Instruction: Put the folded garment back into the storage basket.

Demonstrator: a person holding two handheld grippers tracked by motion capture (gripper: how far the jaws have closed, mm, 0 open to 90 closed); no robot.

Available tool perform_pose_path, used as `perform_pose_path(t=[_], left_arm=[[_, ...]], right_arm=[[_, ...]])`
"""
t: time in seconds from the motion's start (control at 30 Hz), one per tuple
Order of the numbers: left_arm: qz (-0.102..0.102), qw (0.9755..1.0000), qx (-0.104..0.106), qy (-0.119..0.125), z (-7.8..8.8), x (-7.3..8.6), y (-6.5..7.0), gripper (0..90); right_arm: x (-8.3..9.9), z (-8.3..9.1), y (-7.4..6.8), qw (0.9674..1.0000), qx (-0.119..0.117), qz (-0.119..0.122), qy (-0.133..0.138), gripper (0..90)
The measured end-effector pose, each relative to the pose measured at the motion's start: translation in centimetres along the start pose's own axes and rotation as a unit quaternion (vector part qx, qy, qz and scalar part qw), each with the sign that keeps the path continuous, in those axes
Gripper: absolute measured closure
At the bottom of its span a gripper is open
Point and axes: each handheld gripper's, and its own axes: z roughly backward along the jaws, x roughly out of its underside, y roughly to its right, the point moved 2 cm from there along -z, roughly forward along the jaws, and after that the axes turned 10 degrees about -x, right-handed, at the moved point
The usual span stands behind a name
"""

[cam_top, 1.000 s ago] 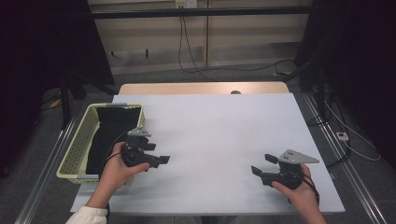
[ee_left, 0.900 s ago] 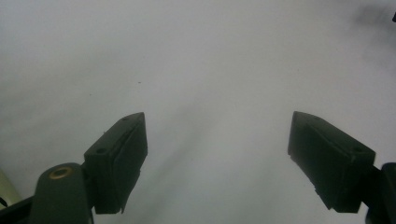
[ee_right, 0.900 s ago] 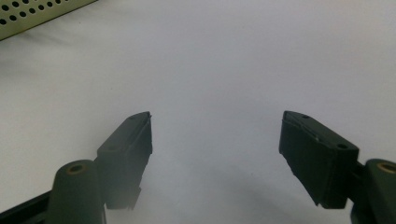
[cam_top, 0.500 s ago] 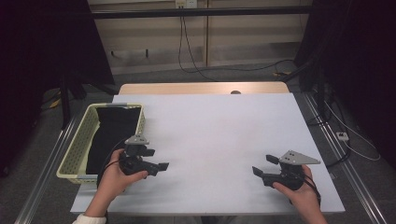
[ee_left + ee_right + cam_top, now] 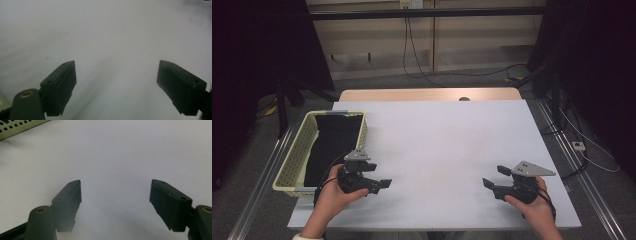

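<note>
Resting low over the white table [image 5: 437,145], the left gripper [image 5: 382,184] sits at about 8 o'clock on the board, held in the person's left hand [image 5: 329,200], with its jaws pointing toward 3 o'clock. In the left gripper view its jaws stand spread wide, with bare white surface between them. The right gripper [image 5: 494,177] sits at about 4 o'clock in the right hand [image 5: 534,207], jaws pointing toward 9 o'clock, a grey three-cornered plate on top. In the right gripper view its jaws are likewise spread apart over bare table. A pale yellow perforated basket [image 5: 294,152] lies along the table's 9 o'clock edge, just beside the left gripper, holding a black cloth [image 5: 332,140].
</note>
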Motion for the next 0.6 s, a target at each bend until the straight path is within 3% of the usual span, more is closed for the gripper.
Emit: perform_pose_path(t=[0.3,0.6], left_arm=[[-0.015,0.9999,0.003,0.003,0.15,0.37,0.31,15.4],[-0.005,0.9999,0.007,0.006,0.17,0.28,0.28,15.0]], right_arm=[[0.03,-0.04,-0.05,1.0,-0.001,0.001,-0.001,26.0],[0.01,-0.17,-0.03,1.0,-0.001,0.0,-0.002,26.0]])
